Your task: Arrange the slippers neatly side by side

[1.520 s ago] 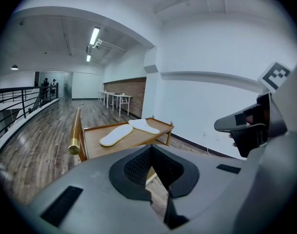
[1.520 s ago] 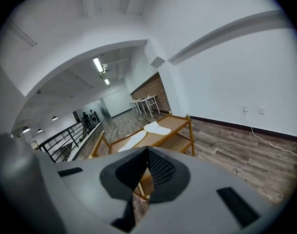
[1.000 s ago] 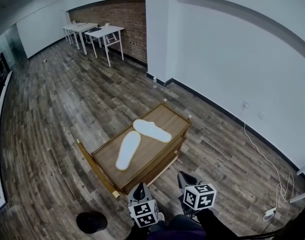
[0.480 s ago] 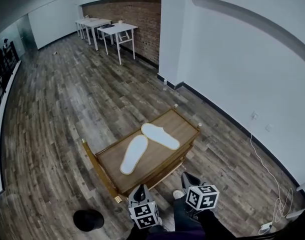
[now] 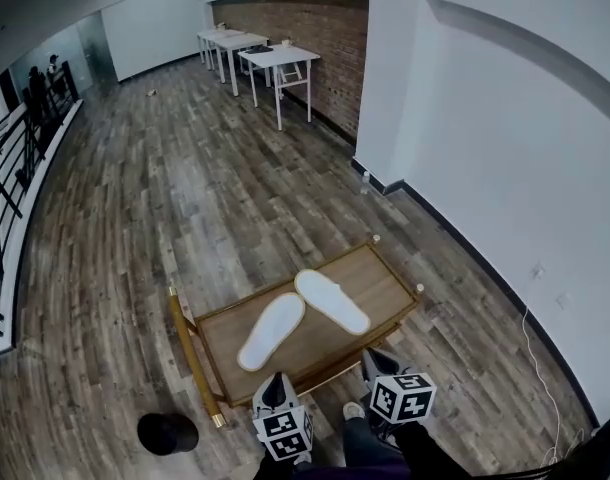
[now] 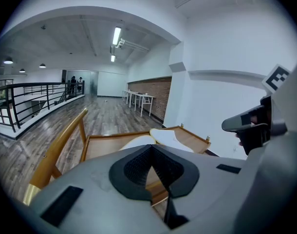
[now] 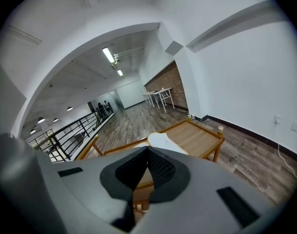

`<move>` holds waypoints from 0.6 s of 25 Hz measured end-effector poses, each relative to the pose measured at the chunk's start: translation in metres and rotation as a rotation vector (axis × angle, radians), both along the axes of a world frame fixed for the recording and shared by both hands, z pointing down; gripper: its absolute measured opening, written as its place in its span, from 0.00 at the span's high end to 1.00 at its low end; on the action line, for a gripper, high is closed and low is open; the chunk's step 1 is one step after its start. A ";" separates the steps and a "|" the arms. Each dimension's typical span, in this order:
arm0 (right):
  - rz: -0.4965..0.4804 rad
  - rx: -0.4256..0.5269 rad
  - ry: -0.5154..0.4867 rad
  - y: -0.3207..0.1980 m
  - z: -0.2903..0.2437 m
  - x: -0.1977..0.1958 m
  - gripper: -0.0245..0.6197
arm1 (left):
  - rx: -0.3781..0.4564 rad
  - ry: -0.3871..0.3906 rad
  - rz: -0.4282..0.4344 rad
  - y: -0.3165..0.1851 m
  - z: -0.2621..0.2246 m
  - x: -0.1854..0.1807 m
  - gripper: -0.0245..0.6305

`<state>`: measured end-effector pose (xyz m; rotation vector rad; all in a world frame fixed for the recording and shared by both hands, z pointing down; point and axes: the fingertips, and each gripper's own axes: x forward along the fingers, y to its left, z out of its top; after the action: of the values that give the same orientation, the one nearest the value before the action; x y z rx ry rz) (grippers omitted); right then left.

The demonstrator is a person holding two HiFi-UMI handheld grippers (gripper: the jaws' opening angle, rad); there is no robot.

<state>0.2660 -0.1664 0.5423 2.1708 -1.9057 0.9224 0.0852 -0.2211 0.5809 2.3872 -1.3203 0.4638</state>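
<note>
Two white slippers lie on the wooden table point(image 5: 390, 280) below me, the left slipper point(image 5: 271, 330) and the right slipper point(image 5: 332, 300) set at an angle to each other. Their far ends sit just beside one another and their near ends splay apart; I cannot tell whether the far ends touch. Neither slipper is held. I have the left gripper point(image 5: 277, 389) and the right gripper point(image 5: 379, 365) hanging near the table's close edge, apart from both slippers and tilted somewhat downward. In each gripper view the black pads meet with no gap and nothing between them, so both sets of jaws are closed and empty. A curved wooden handle point(image 5: 189, 350) runs along the table's left end. On the plank floor to the lower left sits a dark round object point(image 5: 167, 433) that I cannot identify. A light shoe point(image 5: 353, 410) shows between the grippers. Far off, white desks point(image 5: 273, 58) stand by a brick wall point(image 5: 325, 43), and a black railing point(image 5: 15, 173) lines the left side of the room.
</note>
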 end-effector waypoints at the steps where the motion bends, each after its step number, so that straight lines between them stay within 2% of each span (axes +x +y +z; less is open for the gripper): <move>1: -0.020 -0.001 0.003 -0.007 -0.001 0.006 0.96 | 0.002 -0.001 -0.019 -0.005 -0.001 0.005 0.96; 9: -0.181 -0.021 0.013 -0.045 -0.004 0.050 0.96 | 0.000 -0.012 -0.169 -0.024 -0.008 0.044 0.96; 15: -0.283 -0.028 0.016 -0.068 -0.001 0.075 0.96 | 0.005 -0.012 -0.283 -0.032 -0.011 0.058 0.96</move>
<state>0.3409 -0.2343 0.5411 1.8221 -2.1057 0.8685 0.1435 -0.2530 0.5702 2.1567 -1.6338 0.3931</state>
